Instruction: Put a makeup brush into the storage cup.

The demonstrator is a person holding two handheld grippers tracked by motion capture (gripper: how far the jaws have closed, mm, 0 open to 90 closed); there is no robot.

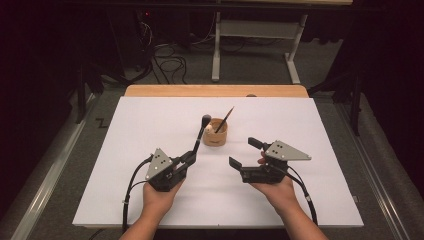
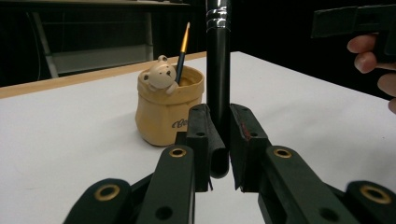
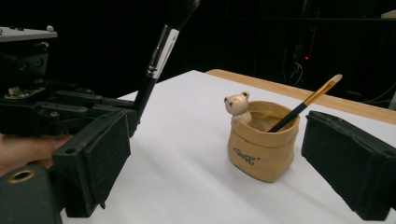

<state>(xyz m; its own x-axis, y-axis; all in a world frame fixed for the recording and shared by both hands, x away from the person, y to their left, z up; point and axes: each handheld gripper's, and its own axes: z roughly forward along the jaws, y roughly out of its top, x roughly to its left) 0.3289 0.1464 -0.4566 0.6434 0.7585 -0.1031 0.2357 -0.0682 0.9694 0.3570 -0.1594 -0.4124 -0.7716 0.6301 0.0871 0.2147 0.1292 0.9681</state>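
A tan bag-shaped pot (image 1: 215,133) with a small bear figure (image 2: 161,74) on its rim stands mid-board. A thin brush (image 1: 225,119) with a blue-and-gold handle leans inside it. My left gripper (image 1: 191,158) is shut on the lower handle of a black makeup brush (image 1: 200,136). That brush slants up toward the pot's left side, its bristle head (image 1: 206,119) uppermost. In the left gripper view the handle (image 2: 218,70) stands upright between the jaws. My right gripper (image 1: 245,152) sits right of the pot, open wide with nothing between its pads (image 3: 98,158).
A white board (image 1: 150,115) covers the wooden table (image 1: 215,90). Behind the table are a white desk frame (image 1: 260,30) and cables on the floor (image 1: 170,62). Metal rails run along both sides of the table.
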